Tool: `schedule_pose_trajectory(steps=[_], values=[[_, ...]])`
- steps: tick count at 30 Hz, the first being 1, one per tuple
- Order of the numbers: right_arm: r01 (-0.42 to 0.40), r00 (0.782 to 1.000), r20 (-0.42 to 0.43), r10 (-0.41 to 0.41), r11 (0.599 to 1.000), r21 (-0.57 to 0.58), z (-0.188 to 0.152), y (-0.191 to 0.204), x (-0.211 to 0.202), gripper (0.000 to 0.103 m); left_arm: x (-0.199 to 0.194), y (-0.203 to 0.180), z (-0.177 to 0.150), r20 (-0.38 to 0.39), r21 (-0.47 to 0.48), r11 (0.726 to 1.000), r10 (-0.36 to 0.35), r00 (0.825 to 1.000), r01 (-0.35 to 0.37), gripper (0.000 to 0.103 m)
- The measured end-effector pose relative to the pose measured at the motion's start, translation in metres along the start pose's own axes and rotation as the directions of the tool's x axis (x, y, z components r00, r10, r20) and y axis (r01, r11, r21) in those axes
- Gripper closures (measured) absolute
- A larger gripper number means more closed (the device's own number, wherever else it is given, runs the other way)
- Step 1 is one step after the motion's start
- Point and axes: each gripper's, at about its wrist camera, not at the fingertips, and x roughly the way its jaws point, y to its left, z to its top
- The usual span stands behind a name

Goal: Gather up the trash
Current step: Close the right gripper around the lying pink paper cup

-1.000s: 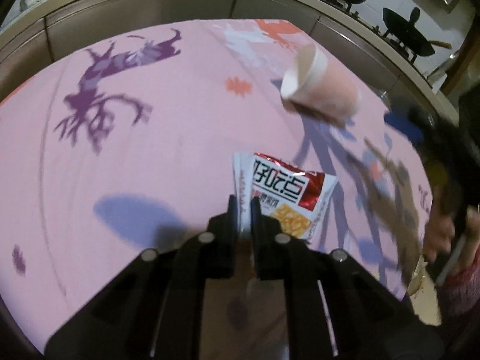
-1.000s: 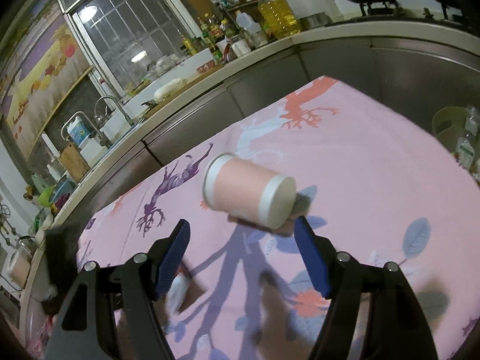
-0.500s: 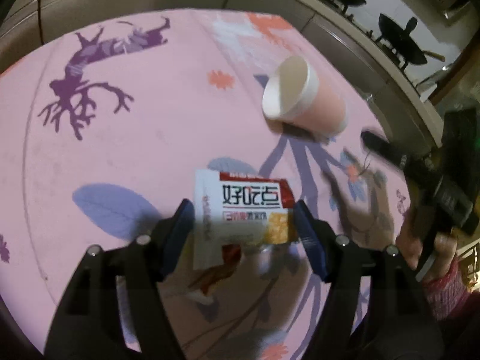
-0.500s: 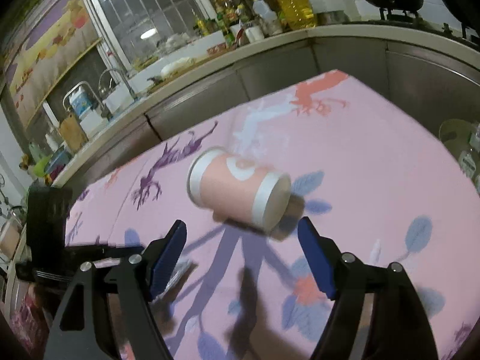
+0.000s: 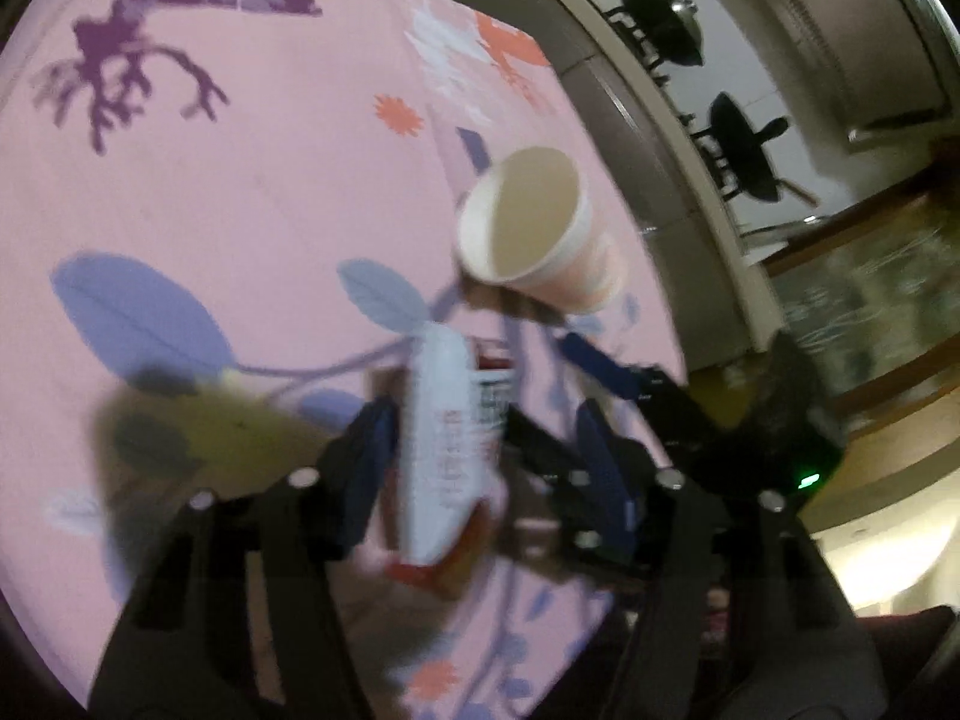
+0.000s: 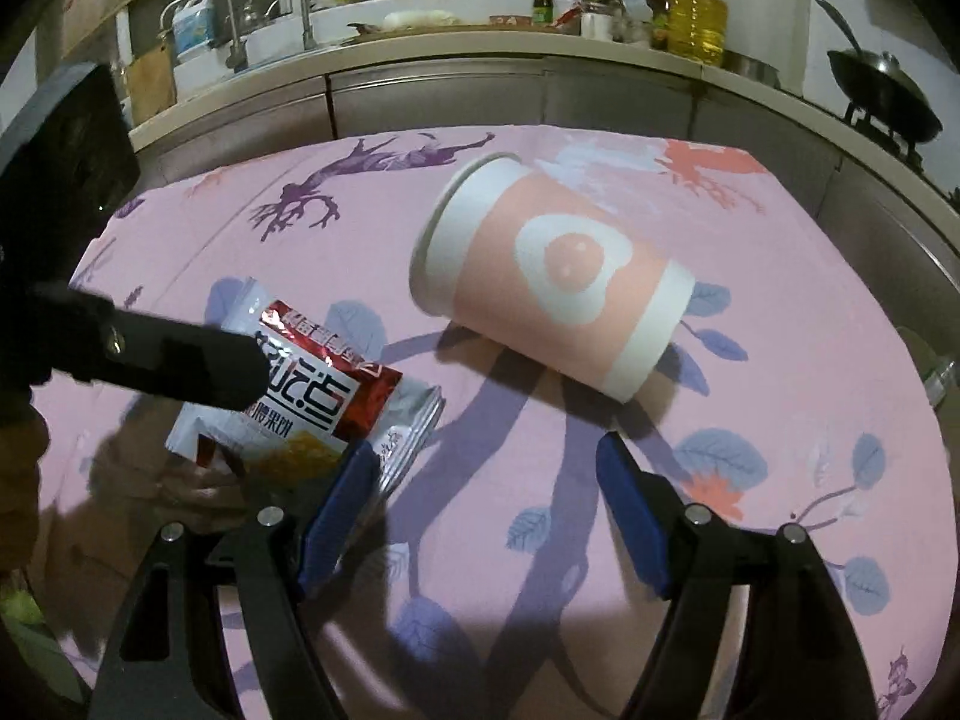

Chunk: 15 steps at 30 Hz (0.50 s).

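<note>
A pink paper cup [image 6: 552, 276] with white bands lies on its side on the pink tablecloth [image 6: 780, 360], its mouth toward the far left; the left wrist view looks into the cup [image 5: 528, 228]. My right gripper [image 6: 489, 468] is open just short of the cup's base, with nothing between its fingers. A red and white snack packet [image 6: 300, 408] lies to the left of it. My left gripper [image 5: 483, 459] has the packet [image 5: 444, 438] between its jaws. They are closing, and a gap still shows on the right side. One left finger [image 6: 180, 360] crosses over the packet.
A kitchen counter [image 6: 480, 66] runs behind the table with a sink, bottles and a yellow oil jug [image 6: 696, 18]. Woks [image 6: 882, 96] sit on the stove at the right. The table edge [image 5: 654, 276] falls away close behind the cup.
The left gripper, shut on the packet's edge a second ago, opened wide and rolled; the packet now sits between its jaws. The right gripper rolled level and came down closer to the cup.
</note>
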Motion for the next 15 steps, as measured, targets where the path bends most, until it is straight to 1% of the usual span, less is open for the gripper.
schedule_pose_trajectory(steps=[1,2,3,4,5,7,9,12,14,15], values=[[0.001,1.0,0.001,-0.001,1.0,-0.001,0.0,0.001,0.0,0.029,0.002,-0.002,0.0,-0.003,-0.001,1.0,-0.012,1.0,0.012,0.055],[-0.002,1.0,0.003,0.002,1.0,0.003,-0.001,0.0,0.0,0.029,0.005,-0.004,0.0,-0.006,0.004,1.0,-0.005,1.0,0.005,0.065],[-0.006,1.0,0.003,0.006,1.0,0.007,-0.001,-0.001,0.0,0.029,0.008,-0.006,0.001,-0.008,0.009,1.0,0.018,1.0,-0.018,0.073],[-0.012,1.0,0.004,0.012,1.0,0.012,-0.001,-0.002,0.0,0.029,0.013,-0.007,0.001,-0.016,0.014,0.999,0.052,0.999,-0.052,0.09],[-0.031,1.0,0.001,0.031,0.999,0.023,-0.001,-0.003,-0.002,0.029,0.017,-0.008,0.003,-0.021,0.015,0.997,0.076,0.997,-0.076,0.094],[-0.06,0.998,-0.002,0.06,0.997,0.042,-0.001,-0.008,-0.007,0.029,0.018,-0.01,0.005,-0.006,0.03,0.99,0.139,0.99,-0.139,0.095],[-0.066,0.998,0.019,0.066,0.997,0.049,-0.004,-0.013,-0.017,0.029,0.016,-0.011,0.004,0.002,0.047,0.982,0.183,0.983,-0.182,0.096],[-0.052,0.996,0.08,0.05,0.998,0.026,-0.009,-0.02,-0.036,0.029,0.011,-0.01,0.003,0.005,0.057,0.979,0.197,0.98,-0.197,0.096],[-0.037,0.993,0.115,0.036,0.999,0.001,-0.008,-0.025,-0.045,0.028,0.007,-0.011,0.0,0.016,0.066,0.973,0.219,0.976,-0.219,0.096],[-0.039,0.992,0.117,0.038,0.999,0.003,-0.005,-0.027,-0.047,0.028,0.004,-0.01,-0.002,0.022,0.067,0.972,0.226,0.974,-0.227,0.096]])
